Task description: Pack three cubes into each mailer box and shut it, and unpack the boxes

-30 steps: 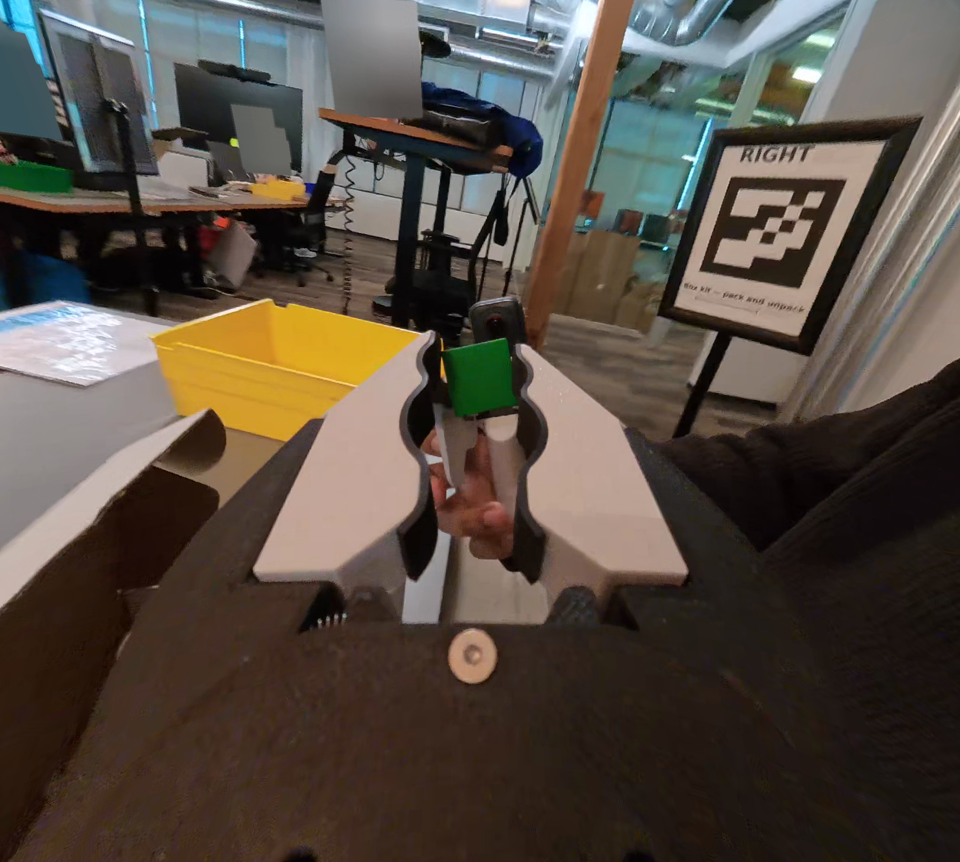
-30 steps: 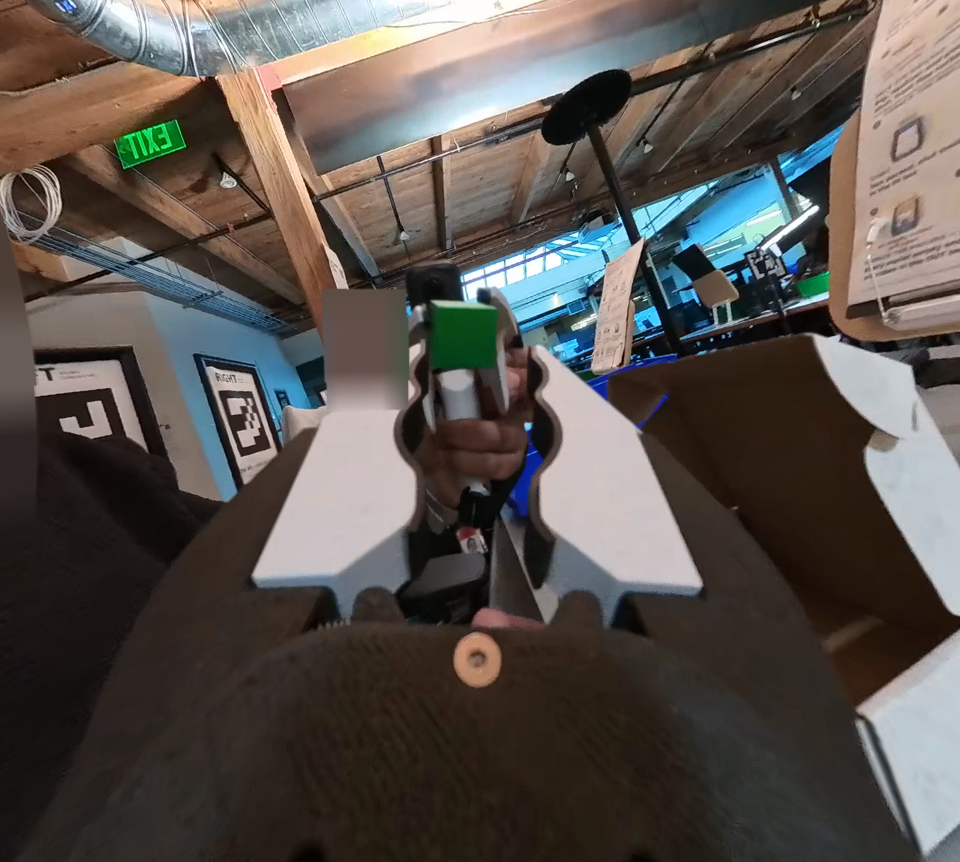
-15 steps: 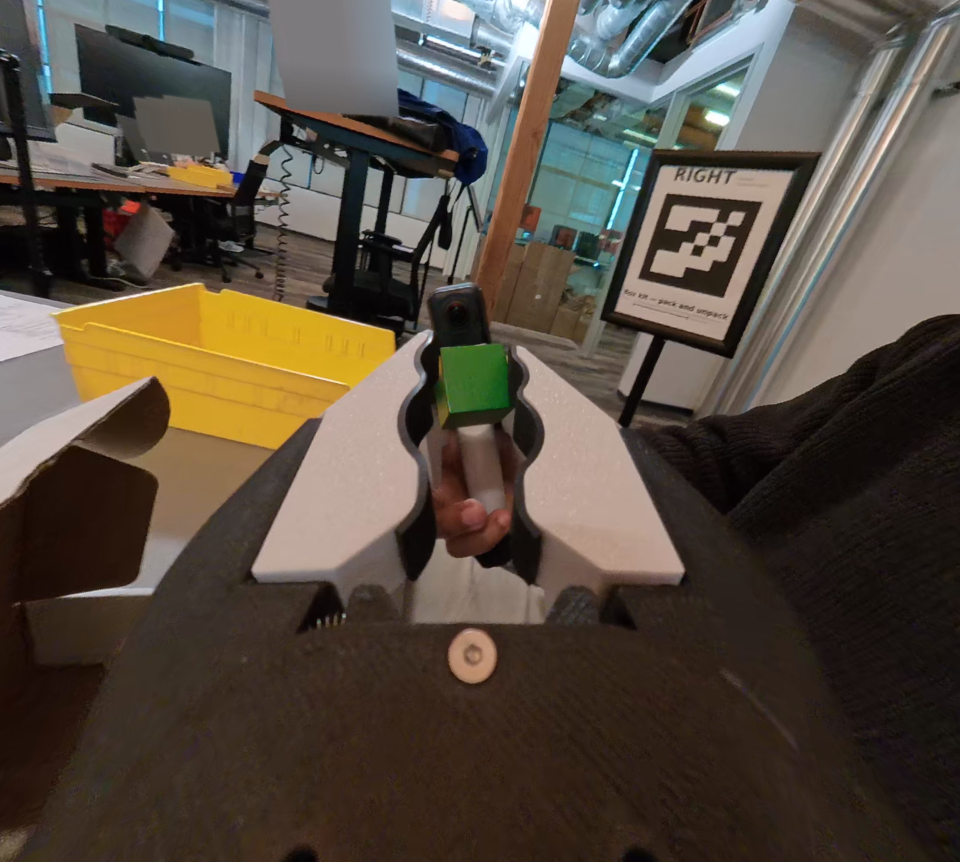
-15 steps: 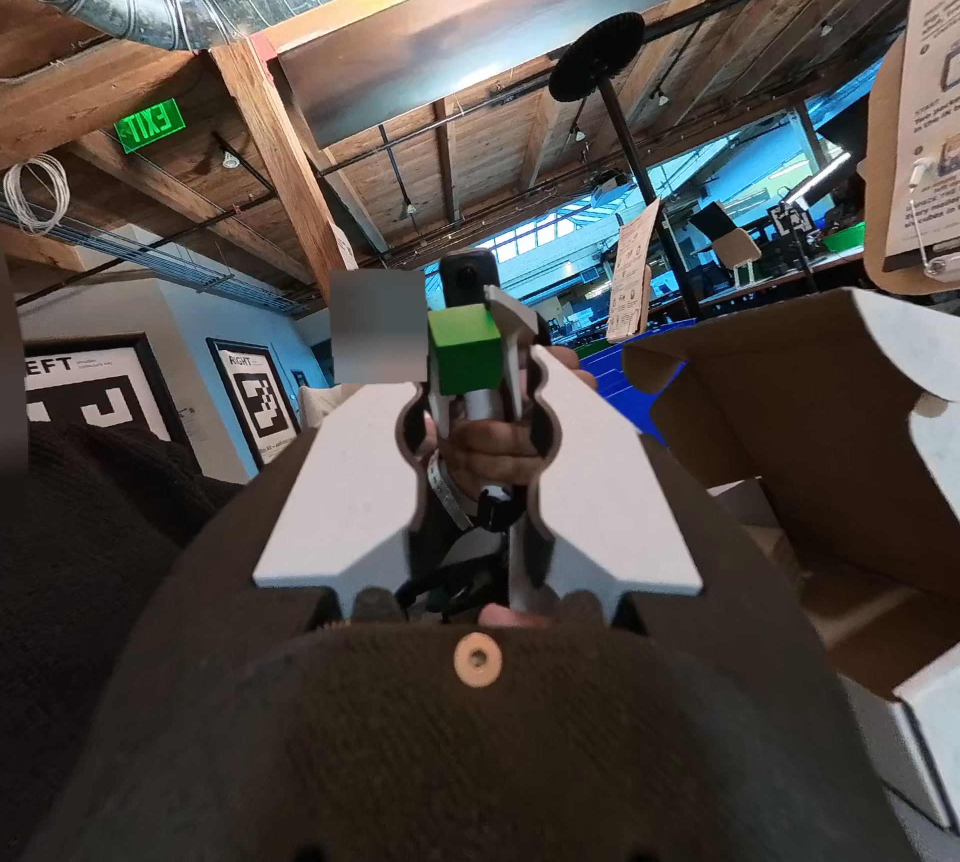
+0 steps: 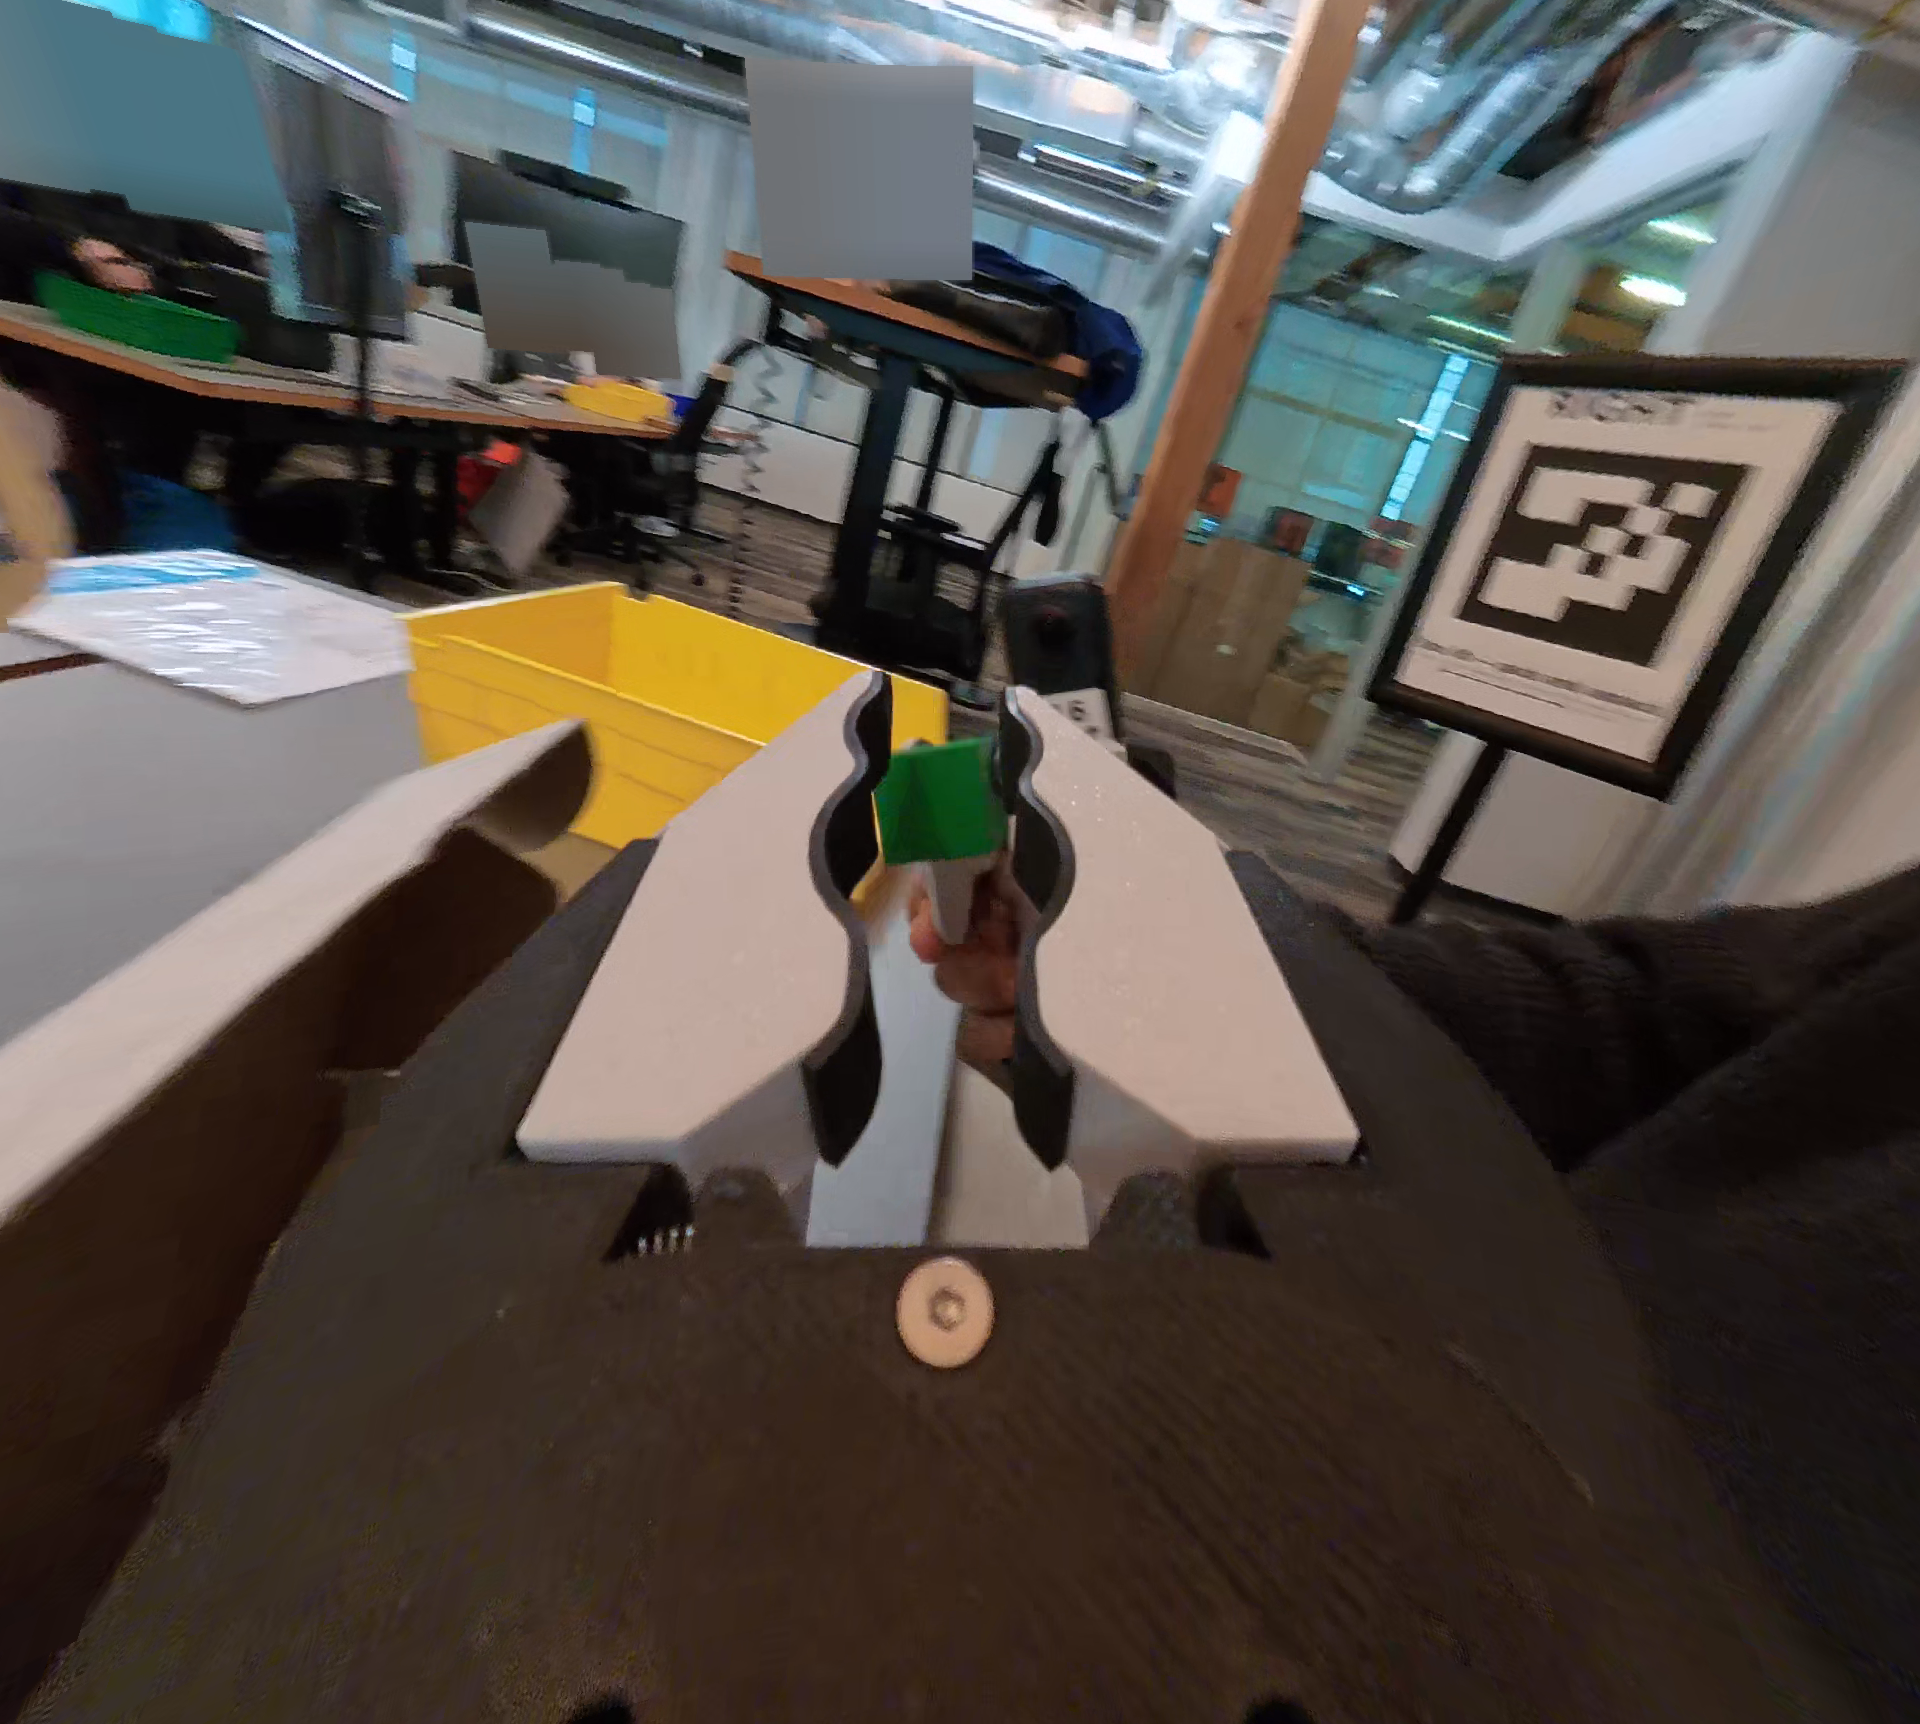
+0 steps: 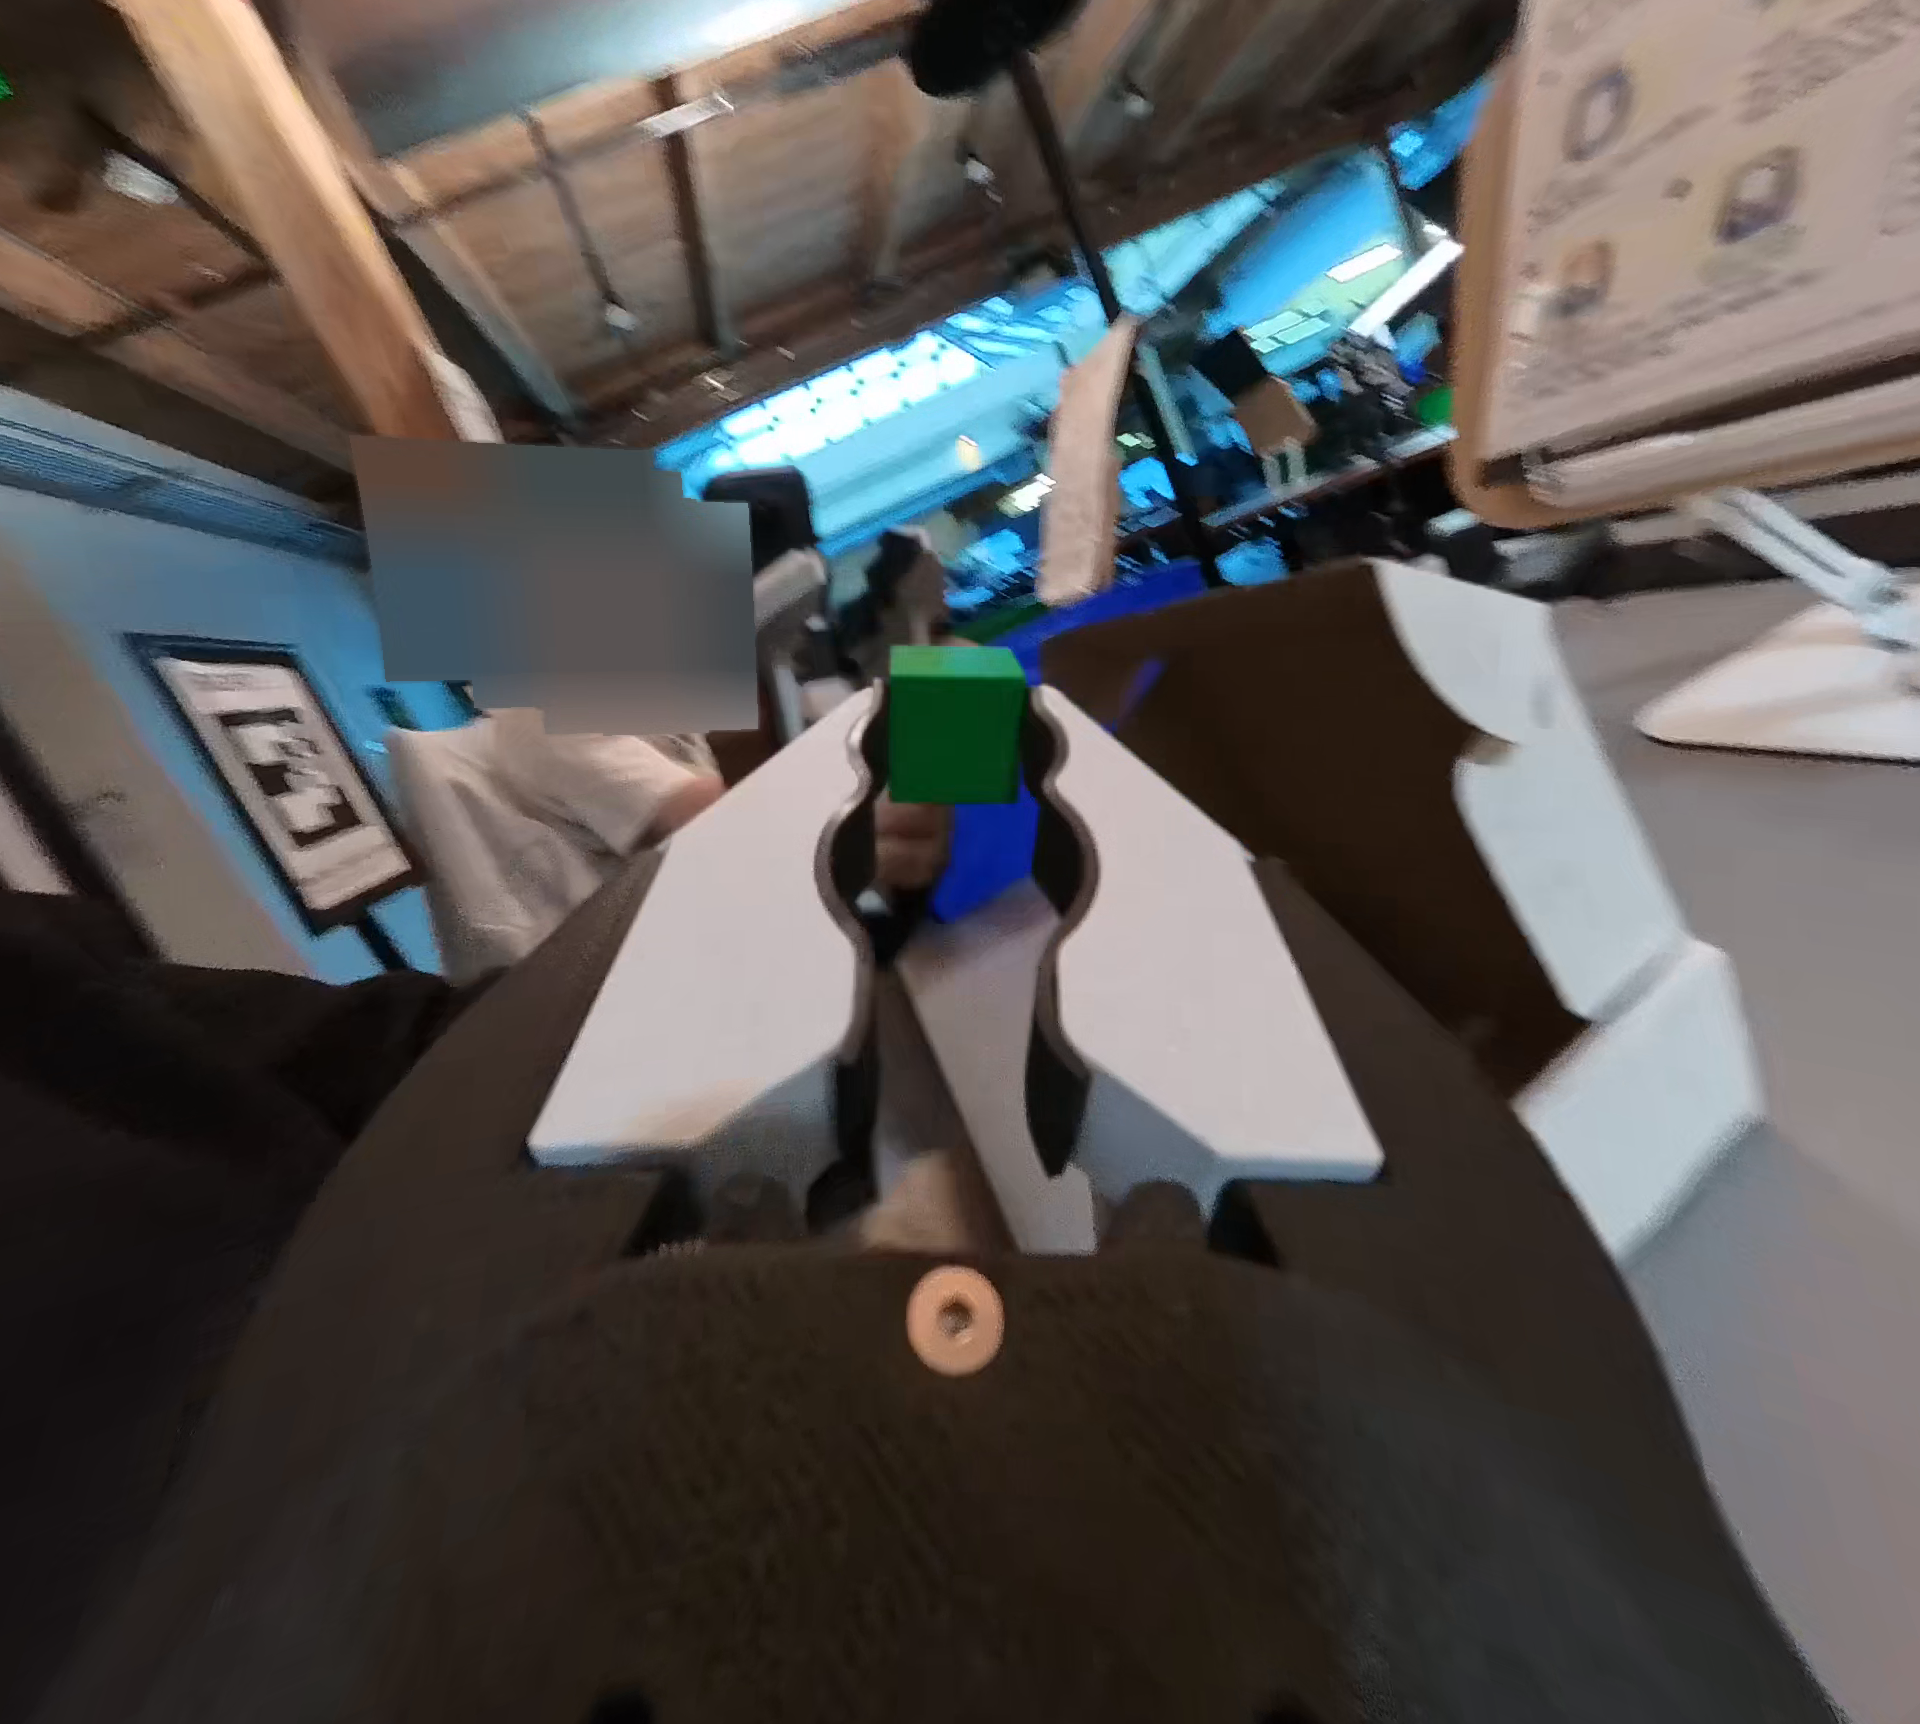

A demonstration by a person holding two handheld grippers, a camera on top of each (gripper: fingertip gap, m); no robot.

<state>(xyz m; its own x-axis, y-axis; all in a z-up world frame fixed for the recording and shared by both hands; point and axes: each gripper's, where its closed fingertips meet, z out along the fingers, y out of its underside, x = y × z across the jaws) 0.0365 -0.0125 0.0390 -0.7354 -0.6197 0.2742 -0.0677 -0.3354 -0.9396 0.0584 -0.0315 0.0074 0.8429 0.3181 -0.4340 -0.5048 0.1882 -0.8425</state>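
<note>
A green cube (image 5: pixel 940 796) sits between the fingertips of my left gripper (image 5: pixel 943 739), whose jaws stand narrowly apart against its sides. My right gripper (image 6: pixel 954 718) faces it and has the same cube (image 6: pixel 954 724) between its own tips. The two grippers meet nose to nose in the air over the cube. One grey finger of the right gripper (image 5: pixel 951 895) and a hand show just under the cube. An open white mailer box with a brown inside is at the left in the left wrist view (image 5: pixel 260 926) and at the right in the right wrist view (image 6: pixel 1455 843).
A yellow bin (image 5: pixel 644 698) stands behind the box, next to a paper sheet (image 5: pixel 208 625) on the grey table. A blue bin (image 6: pixel 987 853) shows past the right gripper. A framed marker sign (image 5: pixel 1621 573) stands at the right. A dark sleeve (image 5: pixel 1662 999) lies alongside. About 5 cm separates my left fingertips from my right.
Both pairs of jaws have drawn closer around the green cube. The right wrist view has tipped down from the ceiling toward the box and table. The left wrist view has swung back to the left.
</note>
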